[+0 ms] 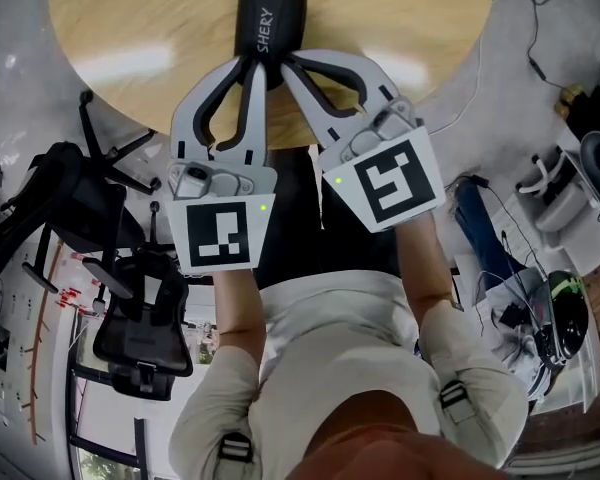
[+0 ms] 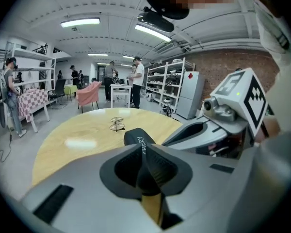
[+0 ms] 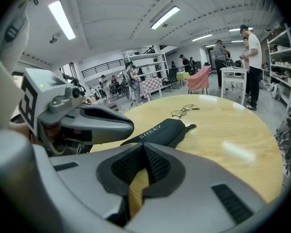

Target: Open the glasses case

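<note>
Glasses case (image 1: 270, 10): lies closed on round table (image 1: 130, 38), close to the edge nearest the person. Its near end is covered by both grippers' tips in every view, so contact with it cannot be judged.

Left gripper (image 2: 146, 155): ribbed black pads pressed together, nothing seen between them.

Right gripper (image 3: 142, 151): pads likewise meet at the tips, with pale wood showing through the slot beneath.

Case is black, matte, elongated with rounded ends. It has white "SHERY" lettering along it and a small tab at the far end.

Table top is light wood grain with glossy reflections. Gripper bodies are grey moulded plastic.

Wire-rimmed spectacles (image 3: 185, 110) lie beyond the case, apart from it.
</note>
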The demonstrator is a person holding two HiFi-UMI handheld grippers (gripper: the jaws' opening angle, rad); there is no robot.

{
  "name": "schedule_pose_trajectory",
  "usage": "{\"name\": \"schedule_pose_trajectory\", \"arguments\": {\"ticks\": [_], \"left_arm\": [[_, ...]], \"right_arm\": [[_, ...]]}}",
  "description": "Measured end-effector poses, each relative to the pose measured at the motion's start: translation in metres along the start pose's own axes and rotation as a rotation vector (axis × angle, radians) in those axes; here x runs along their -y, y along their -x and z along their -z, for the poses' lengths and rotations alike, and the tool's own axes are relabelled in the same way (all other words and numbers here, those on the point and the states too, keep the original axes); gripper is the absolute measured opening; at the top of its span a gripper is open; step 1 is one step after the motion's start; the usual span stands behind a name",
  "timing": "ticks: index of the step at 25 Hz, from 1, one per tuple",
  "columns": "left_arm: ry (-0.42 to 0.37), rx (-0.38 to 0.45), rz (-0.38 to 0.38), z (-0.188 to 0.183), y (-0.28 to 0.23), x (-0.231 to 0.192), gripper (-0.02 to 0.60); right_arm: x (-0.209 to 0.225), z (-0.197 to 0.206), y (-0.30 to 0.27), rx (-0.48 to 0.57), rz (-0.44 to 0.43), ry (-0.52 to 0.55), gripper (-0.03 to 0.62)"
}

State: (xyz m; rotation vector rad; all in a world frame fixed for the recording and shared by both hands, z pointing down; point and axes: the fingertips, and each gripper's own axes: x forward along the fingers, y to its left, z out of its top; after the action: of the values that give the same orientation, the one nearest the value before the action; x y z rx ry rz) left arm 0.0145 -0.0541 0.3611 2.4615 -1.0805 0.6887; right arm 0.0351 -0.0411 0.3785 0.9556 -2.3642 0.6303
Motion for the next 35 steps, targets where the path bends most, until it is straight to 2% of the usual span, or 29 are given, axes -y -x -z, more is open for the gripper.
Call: {"name": "schedule_pose_trajectory", "arguments": {"ticks": [2, 4, 5, 7, 11, 15, 21, 27, 32, 35], "left_arm": [[-0.067, -0.035, -0.001, 0.008, 0.008, -0.003, 0.023], [-0.098, -0.052, 0.0, 0.013, 0.015, -0.001, 0.031], [-0.104, -0.056, 0.005, 0.015, 0.017, 0.0, 0.063], [-0.114, -0.065, 0.02, 0.019, 0.019, 0.0, 0.171], [-0.118, -0.076, 0.016, 0.028, 0.013, -0.003, 0.25], [-0.106, -0.053, -0.003, 0.031, 0.005, -0.005, 0.305], [-0.099, -0.051, -0.056, 0.041, -0.009, -0.022, 0.342], [-0.094, -0.042, -0.105, 0.041, -0.023, -0.029, 0.347], [-0.147, -0.03, -0.174, 0.035, -0.033, -0.04, 0.345], [-0.187, -0.025, -0.184, 0.033, -0.037, -0.045, 0.345]], "right_arm": [[-0.002, -0.005, -0.006, 0.004, -0.011, 0.003, 0.02], [-0.004, -0.009, -0.007, 0.008, -0.025, 0.01, 0.02], [-0.005, -0.011, -0.007, 0.011, -0.032, 0.014, 0.02], [-0.008, -0.016, -0.01, 0.015, -0.046, 0.02, 0.02], [-0.01, -0.024, -0.015, 0.021, -0.074, 0.035, 0.02], [-0.012, -0.035, -0.018, 0.038, -0.101, 0.048, 0.02], [-0.017, -0.051, -0.034, 0.071, -0.121, 0.032, 0.02], [-0.016, -0.061, -0.043, 0.098, -0.126, -0.01, 0.02], [-0.012, -0.066, -0.045, 0.098, -0.146, -0.016, 0.02], [-0.012, -0.068, -0.049, 0.096, -0.154, -0.011, 0.02]]}}
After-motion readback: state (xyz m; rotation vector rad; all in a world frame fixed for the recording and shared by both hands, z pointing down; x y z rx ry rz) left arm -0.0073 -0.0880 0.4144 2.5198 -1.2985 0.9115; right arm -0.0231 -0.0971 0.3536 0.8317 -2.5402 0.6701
